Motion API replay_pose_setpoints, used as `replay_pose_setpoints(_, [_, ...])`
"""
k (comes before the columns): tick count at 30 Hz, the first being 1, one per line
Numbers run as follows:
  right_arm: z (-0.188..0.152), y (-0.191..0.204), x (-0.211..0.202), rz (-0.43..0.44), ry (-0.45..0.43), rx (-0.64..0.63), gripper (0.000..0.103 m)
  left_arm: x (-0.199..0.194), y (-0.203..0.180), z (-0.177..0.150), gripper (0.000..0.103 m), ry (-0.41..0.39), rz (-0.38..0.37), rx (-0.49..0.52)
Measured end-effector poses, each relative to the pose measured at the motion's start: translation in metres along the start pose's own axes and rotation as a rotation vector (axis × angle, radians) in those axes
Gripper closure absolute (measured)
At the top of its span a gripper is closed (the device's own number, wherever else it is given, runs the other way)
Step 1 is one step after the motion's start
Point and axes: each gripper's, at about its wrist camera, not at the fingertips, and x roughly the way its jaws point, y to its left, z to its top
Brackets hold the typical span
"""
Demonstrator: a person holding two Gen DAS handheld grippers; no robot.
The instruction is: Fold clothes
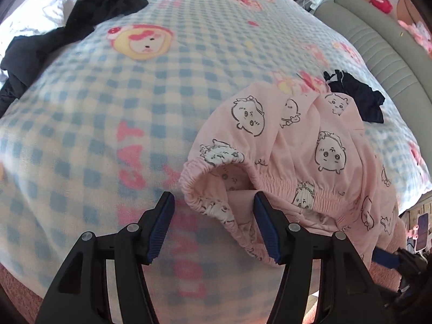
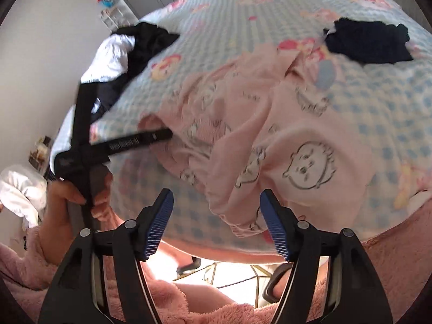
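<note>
Your left gripper point(image 1: 214, 226) and right gripper point(image 2: 216, 224) both hang released over the pink pajama shorts' point(image 1: 297, 140) waistband point(image 1: 216, 189), so clenching now risks pinching one layer.

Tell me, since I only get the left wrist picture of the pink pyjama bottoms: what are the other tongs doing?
Observer: The right tongs are open over the near edge of the pink pyjama bottoms and grip nothing.
Operator: Who is holding the tongs I look along?
Observer: A hand in a fluffy pink sleeve grips the handle of the left tongs.
Operator: Is anything lying off the bed?
Observer: Yes, a crumpled white cloth shows just past that hand, beyond the blanket's edge.
</note>
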Motion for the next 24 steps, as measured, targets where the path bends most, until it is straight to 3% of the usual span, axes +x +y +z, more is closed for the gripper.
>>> replay_pose_setpoints(1, [-0.002,0.001,0.013,-0.014,0.027,-0.016,0.035,-0.005,0.001,0.000,0.041,-0.007,0.033,0.009])
replay_pose_setpoints(3, [-0.003,0.000,0.027,-0.120,0.039,-0.052,0.035,-0.018,0.005,-0.002,0.041,-0.056,0.126,0.027])
replay_pose_setpoints(6, [-0.005,-0.001,0.046,-0.276,0.055,-0.101,0.051,-0.036,0.018,-0.002,0.041,-0.127,0.228,0.047])
replay_pose_setpoints(7, [-0.003,-0.008,0.039,-0.290,0.026,-0.072,0.054,-0.038,0.024,-0.001,0.041,-0.127,0.217,0.047])
replay_pose_setpoints(9, [0.001,-0.022,0.021,-0.320,-0.044,-0.001,0.054,-0.038,0.035,0.001,0.041,-0.105,0.108,0.049])
replay_pose_setpoints(12, [0.007,-0.037,-0.002,-0.434,-0.119,0.046,0.054,-0.026,0.025,0.003,0.041,-0.077,-0.058,0.066])
replay_pose_setpoints(14, [0.006,-0.047,-0.013,-0.477,-0.152,0.076,0.054,-0.009,0.016,0.008,0.040,-0.056,-0.031,0.088])
replay_pose_setpoints(16, [0.005,-0.056,-0.020,-0.490,-0.166,0.106,0.053,0.010,0.007,0.013,0.041,-0.013,0.045,0.104])
replay_pose_setpoints(17, [0.003,-0.061,-0.023,-0.493,-0.170,0.120,0.053,0.019,0.003,0.016,0.052,0.013,0.097,0.107])
replay_pose_setpoints(19, [0.001,-0.068,-0.024,-0.474,-0.151,0.133,0.052,0.014,0.006,0.021,0.071,-0.005,0.072,0.059])
replay_pose_setpoints(21, [-0.001,-0.071,-0.028,-0.426,-0.140,0.136,0.052,-0.011,0.010,0.023,0.077,-0.087,0.017,0.015])
replay_pose_setpoints(24, [0.000,-0.066,-0.046,-0.376,-0.193,0.115,0.047,-0.052,0.006,0.020,0.079,-0.206,0.053,0.042])
